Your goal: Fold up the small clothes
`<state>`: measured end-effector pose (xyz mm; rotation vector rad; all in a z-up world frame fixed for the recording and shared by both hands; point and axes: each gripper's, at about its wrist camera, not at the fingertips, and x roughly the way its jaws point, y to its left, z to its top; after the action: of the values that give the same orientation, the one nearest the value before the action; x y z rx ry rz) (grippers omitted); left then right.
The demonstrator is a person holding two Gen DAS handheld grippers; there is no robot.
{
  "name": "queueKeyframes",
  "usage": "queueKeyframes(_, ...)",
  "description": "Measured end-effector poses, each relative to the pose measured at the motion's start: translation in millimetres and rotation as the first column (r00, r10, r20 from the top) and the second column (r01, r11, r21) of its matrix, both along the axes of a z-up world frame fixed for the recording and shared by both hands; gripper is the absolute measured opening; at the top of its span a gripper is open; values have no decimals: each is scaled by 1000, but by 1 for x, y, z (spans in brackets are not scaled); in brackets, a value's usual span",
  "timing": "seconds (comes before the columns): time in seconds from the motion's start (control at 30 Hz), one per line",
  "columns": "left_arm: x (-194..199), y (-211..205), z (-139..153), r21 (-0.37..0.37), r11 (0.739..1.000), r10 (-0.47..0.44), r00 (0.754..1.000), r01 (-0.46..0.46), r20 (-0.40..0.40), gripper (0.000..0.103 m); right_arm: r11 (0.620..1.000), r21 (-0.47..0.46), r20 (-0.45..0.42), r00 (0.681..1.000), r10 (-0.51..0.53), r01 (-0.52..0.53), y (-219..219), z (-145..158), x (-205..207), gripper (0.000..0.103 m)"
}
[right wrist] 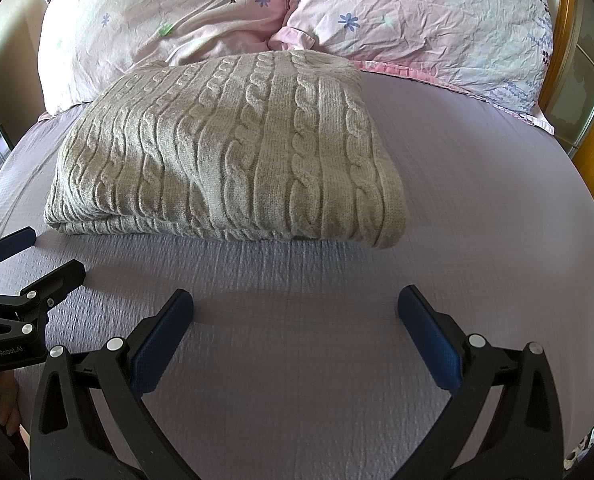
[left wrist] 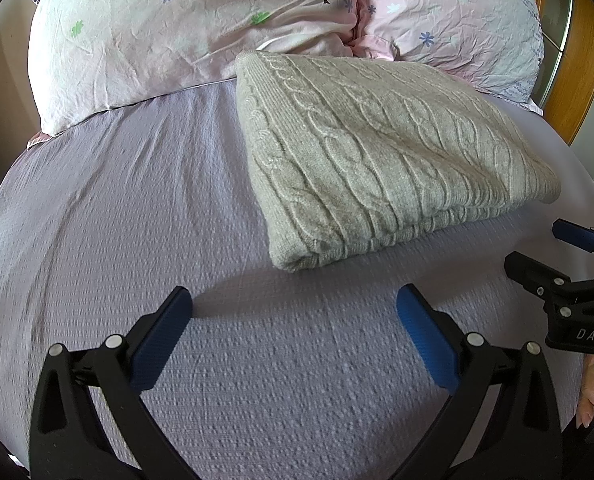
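Observation:
A beige cable-knit sweater (left wrist: 381,152) lies folded into a thick rectangle on the lilac bed sheet (left wrist: 137,220), just below the pillows. It also shows in the right wrist view (right wrist: 233,152). My left gripper (left wrist: 295,300) is open and empty, hovering over bare sheet short of the sweater's near corner. My right gripper (right wrist: 295,300) is open and empty, over bare sheet short of the sweater's near edge. Each gripper shows at the side of the other's view: the right one (left wrist: 537,250) and the left one (right wrist: 53,252), both open.
Two pink floral pillows (left wrist: 185,28) (left wrist: 453,16) lie side by side at the head of the bed. A wooden headboard and cabinet (left wrist: 577,80) stand at the right. The person's hand (left wrist: 589,396) shows at the right edge.

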<state>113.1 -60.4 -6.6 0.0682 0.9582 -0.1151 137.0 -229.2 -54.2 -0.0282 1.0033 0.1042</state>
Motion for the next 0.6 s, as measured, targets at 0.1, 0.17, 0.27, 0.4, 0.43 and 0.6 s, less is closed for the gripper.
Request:
queueKeyframes(0.1, 0, 0, 0, 0, 1000, 0, 1000, 0, 0, 101, 1000, 0, 0, 1000, 0, 0, 0, 0, 0, 102)
queueKeyframes(0.17, 0, 0, 0, 0, 1000, 0, 1000, 0, 0, 101, 1000, 0, 0, 1000, 0, 0, 0, 0, 0, 102)
queueKeyframes(0.27, 0, 0, 0, 0, 1000, 0, 1000, 0, 0, 101, 1000, 0, 0, 1000, 0, 0, 0, 0, 0, 102)
queueKeyframes(0.4, 0, 0, -1, 0, 1000, 0, 1000, 0, 1, 101, 1000, 0, 0, 1000, 0, 0, 0, 0, 0, 102)
queueKeyframes(0.43, 0, 0, -1, 0, 1000, -1, 1000, 1, 1, 101, 1000, 0, 0, 1000, 0, 0, 0, 0, 0, 102)
queueKeyframes(0.6, 1, 0, 0, 0, 1000, -2, 1000, 2, 4, 101, 1000, 0, 0, 1000, 0, 0, 0, 0, 0, 102)
